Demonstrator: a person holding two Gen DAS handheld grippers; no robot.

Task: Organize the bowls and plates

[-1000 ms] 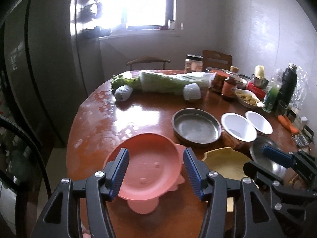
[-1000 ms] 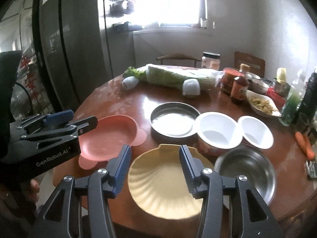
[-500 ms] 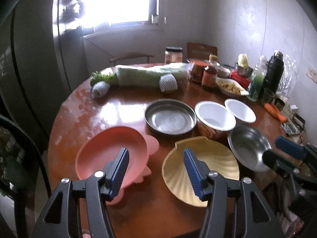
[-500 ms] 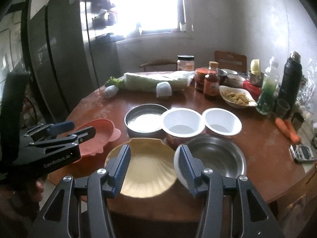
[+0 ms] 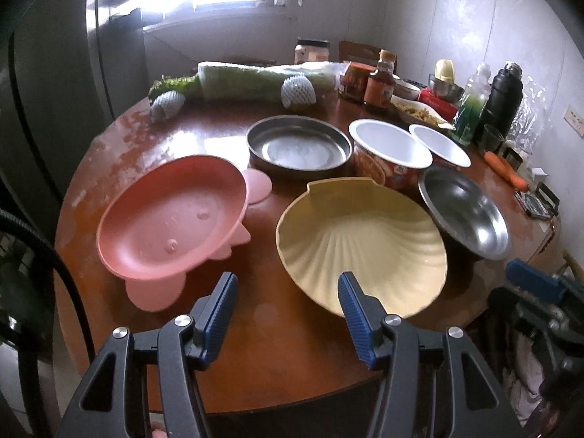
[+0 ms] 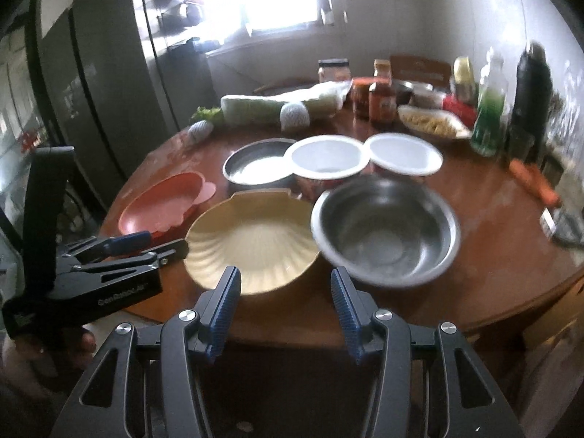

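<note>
In the left wrist view, the pink plate (image 5: 171,219), the yellow shell plate (image 5: 361,241) and the steel bowl (image 5: 463,211) lie empty on the tabletop (image 5: 255,314). The left claw (image 5: 288,314) tilts downward, spread and holding nothing, with both plates just beyond it.

In the right wrist view, the right claw (image 6: 284,306) is also spread and empty, near the shell plate's near rim, with the steel bowl right of it.
</note>
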